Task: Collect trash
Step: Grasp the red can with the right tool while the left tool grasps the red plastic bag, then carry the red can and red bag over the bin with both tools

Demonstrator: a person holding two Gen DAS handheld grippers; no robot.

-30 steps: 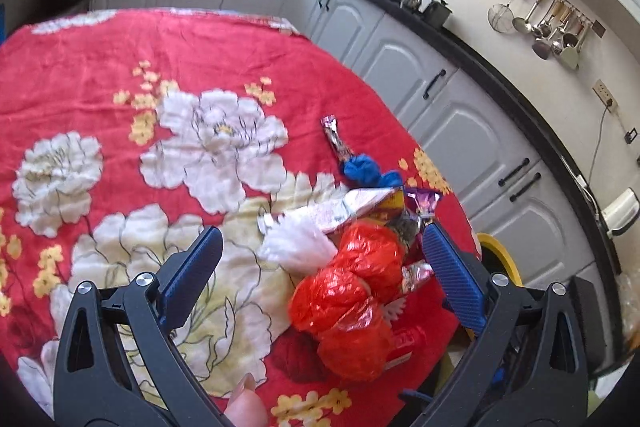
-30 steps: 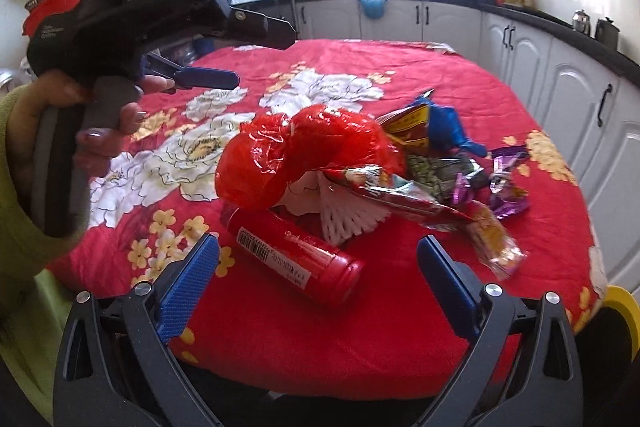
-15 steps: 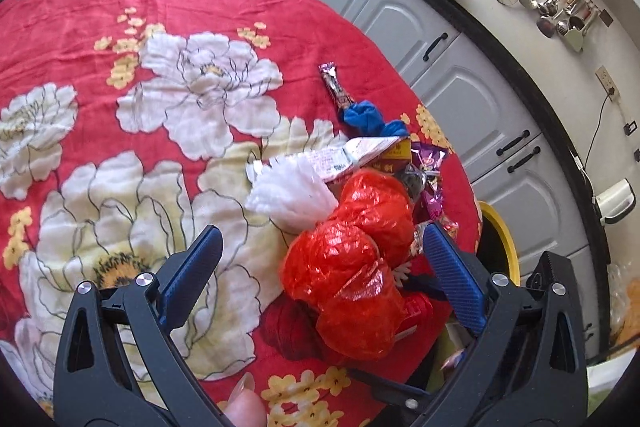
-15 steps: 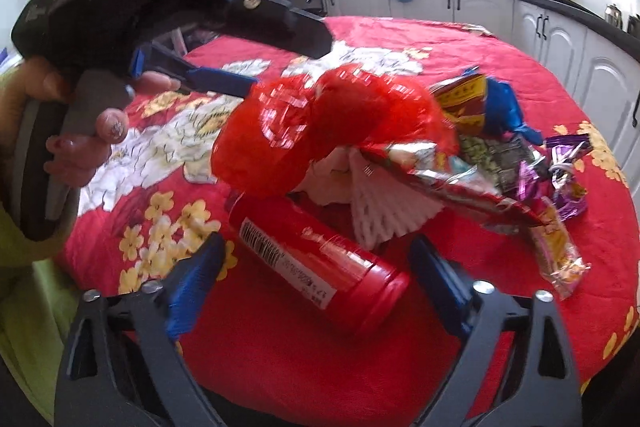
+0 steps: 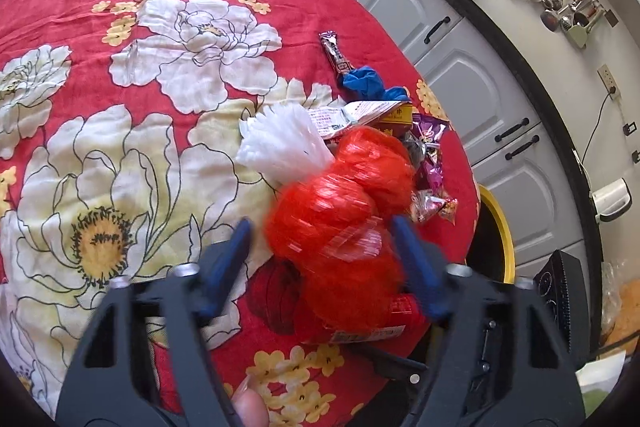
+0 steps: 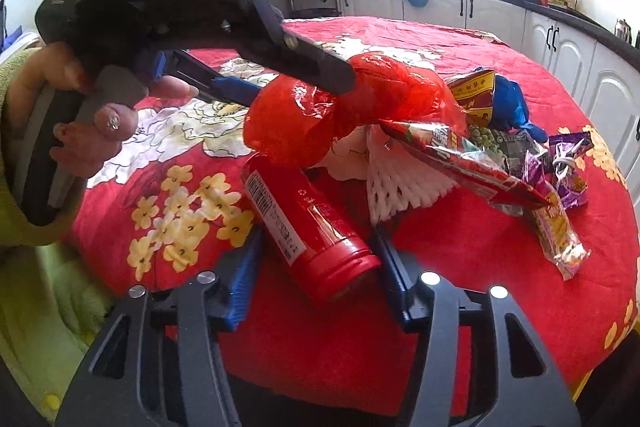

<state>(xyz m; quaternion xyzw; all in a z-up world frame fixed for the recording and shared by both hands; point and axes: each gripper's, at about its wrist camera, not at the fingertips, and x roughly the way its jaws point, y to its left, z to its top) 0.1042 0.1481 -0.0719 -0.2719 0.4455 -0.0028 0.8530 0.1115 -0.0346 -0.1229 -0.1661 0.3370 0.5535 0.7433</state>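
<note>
While both tools have just been closing, left tool [image 5: 324,239] around crinkly red plastic bag [image 5: 340,211] & right tool [image 6: 316,259] around shiny red can [image 6: 308,227], neither squeezing yet: grip mid, lift slow toward 12.

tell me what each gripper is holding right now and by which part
Both grippers' fingers have just been closing. The left gripper straddles the crumpled red plastic bag at its near end; the right gripper brackets the red cylindrical bottle near its cap. Firm contact can't be confirmed.
</note>
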